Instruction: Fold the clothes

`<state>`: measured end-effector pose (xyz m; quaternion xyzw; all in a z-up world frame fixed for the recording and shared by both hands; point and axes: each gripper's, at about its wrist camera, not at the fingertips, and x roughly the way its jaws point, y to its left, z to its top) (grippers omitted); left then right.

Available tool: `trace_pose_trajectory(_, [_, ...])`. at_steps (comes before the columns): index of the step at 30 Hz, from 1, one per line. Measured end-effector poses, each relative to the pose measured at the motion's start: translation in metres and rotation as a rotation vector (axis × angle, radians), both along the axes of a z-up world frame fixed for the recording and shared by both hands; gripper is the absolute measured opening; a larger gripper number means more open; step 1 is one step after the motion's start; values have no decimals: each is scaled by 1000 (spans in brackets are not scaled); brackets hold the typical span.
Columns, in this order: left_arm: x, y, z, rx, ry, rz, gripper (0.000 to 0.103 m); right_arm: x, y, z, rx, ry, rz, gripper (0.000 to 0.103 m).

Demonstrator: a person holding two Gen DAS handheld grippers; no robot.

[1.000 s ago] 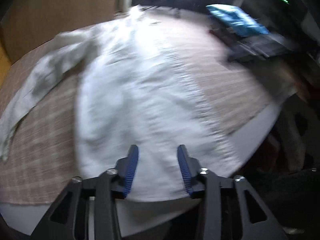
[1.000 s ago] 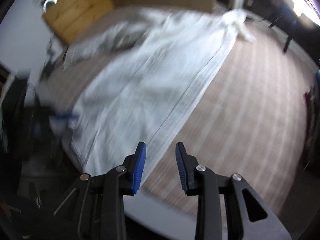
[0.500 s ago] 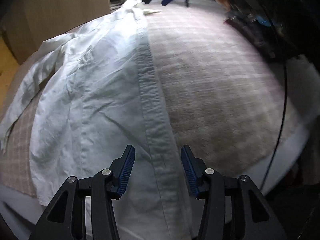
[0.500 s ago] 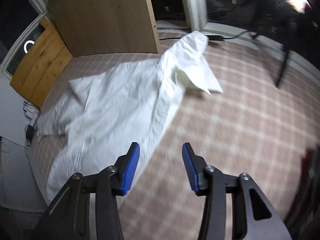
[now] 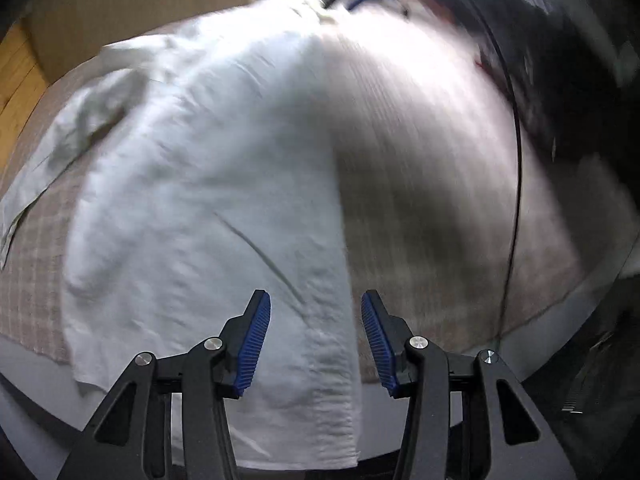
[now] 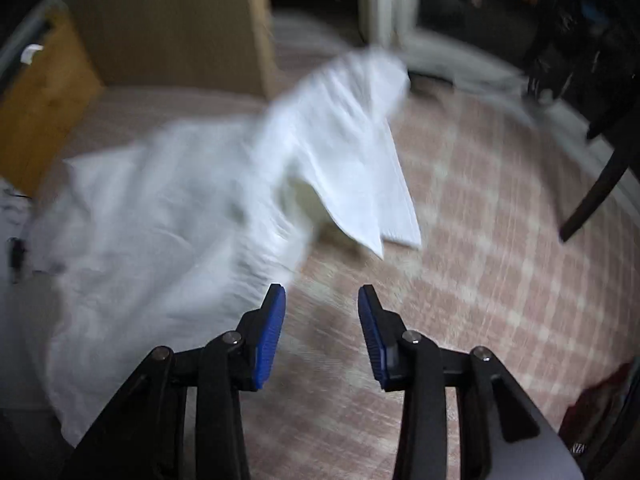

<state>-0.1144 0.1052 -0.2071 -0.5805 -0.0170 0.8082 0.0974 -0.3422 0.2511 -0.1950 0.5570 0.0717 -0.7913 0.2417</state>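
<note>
Pink-beige checked tablecloth [image 6: 480, 240] over a white round table [image 5: 36, 376], tall brown cardboard panel [image 6: 168, 20] at eleven o'clock, dark chair leg [image 6: 596, 188] at two o'clock

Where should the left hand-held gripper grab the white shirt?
Probably the straight front edge of the shirt near the hem, from above. That edge lies flat on the checked cloth, right under the open left hand-held gripper.

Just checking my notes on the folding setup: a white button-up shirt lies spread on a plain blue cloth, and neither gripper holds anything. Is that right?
Not quite. The white button-up shirt lies on a pinkish-beige checked cloth, not a plain blue one; the right wrist view shows the checks. Neither the left gripper nor the right gripper holds anything.
</note>
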Motion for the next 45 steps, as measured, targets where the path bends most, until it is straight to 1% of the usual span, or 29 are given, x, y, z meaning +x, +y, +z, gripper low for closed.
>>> trace_pose_trajectory(2, [-23,-29,22,23,37,23,45,7,-1,13,-109,2,27,37])
trace_pose_trajectory(4, [-56,-54,41,-44,85,43,46,12,-7,17,-186,10,62,37])
trace_pose_trajectory(6, [-92,-75,54,-91,123,45,47,14,-16,14,-218,26,89,37])
trace_pose_trajectory(9, [-159,-99,63,-125,170,21,48,7,-27,-9,-215,4,89,37])
trace_pose_trajectory(10, [-180,-103,62,-132,176,9,50,6,-29,-15,-218,-12,83,35])
trace_pose_trajectory(11, [-203,-105,57,-149,177,-3,50,8,-32,-18,-212,-23,76,30])
trace_pose_trajectory(13, [-249,-109,39,-194,162,-32,54,11,-37,-27,-197,-29,72,24])
trace_pose_trajectory(14, [-270,-110,29,-218,151,-46,54,13,-40,-30,-193,-27,72,17])
trace_pose_trajectory(15, [-283,-110,21,-236,143,-52,54,14,-42,-32,-189,-27,70,11])
trace_pose_trajectory(19, [-322,-111,-18,-277,68,-118,54,14,-49,-37,-166,-33,67,10])
trace_pose_trajectory(20, [-326,-110,-25,-280,55,-134,53,12,-51,-38,-159,-33,67,10])
trace_pose_trajectory(21, [-330,-110,-32,-284,42,-149,48,11,-51,-39,-154,-34,67,10])
trace_pose_trajectory(22, [-333,-110,-38,-288,33,-162,34,10,-52,-40,-152,-35,69,10])
trace_pose_trajectory(23, [-334,-110,-39,-295,40,-165,26,8,-53,-41,-151,-36,72,10])
trace_pose_trajectory(24, [-335,-111,-41,-297,47,-165,13,7,-53,-42,-151,-43,71,10])
trace_pose_trajectory(25, [-335,-114,-40,-278,56,-156,4,5,-52,-44,-151,-55,66,10])
trace_pose_trajectory(26, [-334,-118,-39,-261,65,-146,1,4,-51,-47,-157,-63,59,10])
trace_pose_trajectory(28, [-330,-121,-37,-247,85,-138,1,4,-45,-50,-180,-73,43,7])
trace_pose_trajectory(31, [-323,-125,-32,-241,119,-136,0,4,-39,-51,-194,-88,31,6])
trace_pose_trajectory(33, [-320,-128,-30,-269,147,-134,1,3,-39,-51,-181,-97,26,4])
trace_pose_trajectory(34, [-321,-132,-30,-294,155,-115,1,2,-40,-51,-170,-97,25,3])
trace_pose_trajectory(36, [-326,-145,-32,-306,153,-54,1,2,-43,-52,-152,-95,23,2])
trace_pose_trajectory(38, [-331,-151,-35,-283,147,-13,2,2,-44,-52,-143,-91,24,2])
trace_pose_trajectory(40, [-331,-144,-36,-311,140,-43,12,3,-44,-50,-138,-92,21,2])
trace_pose_trajectory(41, [-330,-141,-35,-324,135,-59,14,3,-43,-47,-137,-94,21,2])
trace_pose_trajectory(42, [-329,-137,-32,-331,136,-72,19,3,-42,-44,-137,-96,20,2])
trace_pose_trajectory(43, [-327,-136,-24,-311,161,-70,26,3,-39,-38,-152,-88,18,2])
trace_pose_trajectory(44, [-325,-134,-16,-291,185,-67,28,1,-35,-28,-183,-65,12,2])
trace_pose_trajectory(45, [-324,-133,-8,-265,207,-68,28,-2,-32,-18,-212,-40,3,2])
